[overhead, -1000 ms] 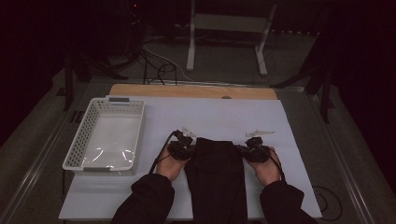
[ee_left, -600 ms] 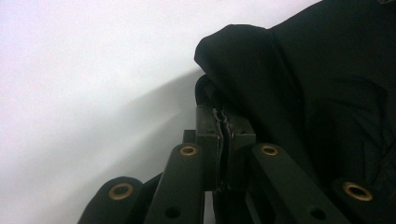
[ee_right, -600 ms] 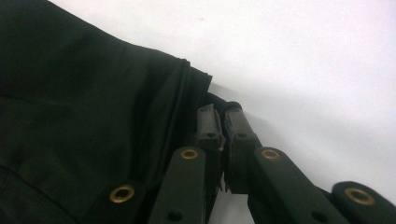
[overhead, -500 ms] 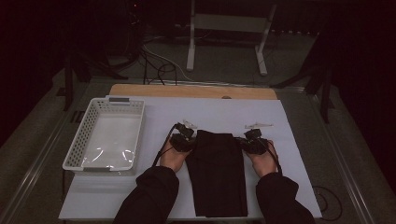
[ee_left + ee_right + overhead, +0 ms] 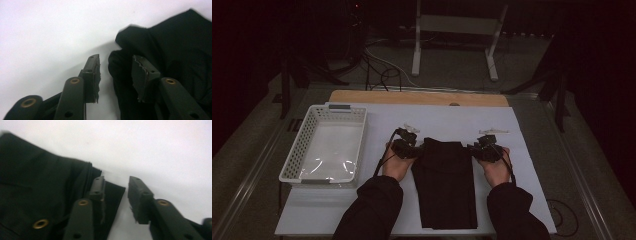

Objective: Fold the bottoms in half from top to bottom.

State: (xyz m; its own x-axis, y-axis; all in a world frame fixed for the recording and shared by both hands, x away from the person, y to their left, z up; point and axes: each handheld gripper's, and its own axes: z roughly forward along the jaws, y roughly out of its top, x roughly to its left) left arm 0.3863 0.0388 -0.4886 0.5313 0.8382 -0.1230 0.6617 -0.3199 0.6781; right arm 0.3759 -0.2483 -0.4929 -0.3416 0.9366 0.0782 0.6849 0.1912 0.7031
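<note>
At the far left of the white table sits a white mesh basket, its rim near the table's left edge and well apart from the hands.

Next comes the person's left hand, dark sleeve trailing back toward the near edge, holding the left gripper just at the upper left corner of the folded black garment. Its jaws have just been opening. In the left gripper view they stand a moderate way apart, and a bunched corner of the black garment pokes into the gap between them; one pad lies against the cloth on the garment side, the other stands clear over bare table, so nothing is pinched.

The garment lies flat in the middle of the table, a long dark rectangle running from between the two grippers down to the near edge.

At its upper right corner is the right hand with the right gripper. Those jaws have also just been opening. In the right gripper view one jaw rests over the layered edge of the black garment, the other stands over white table, with a thin flap of cloth reaching into the gap. The pads are not pressing together on it.
</note>
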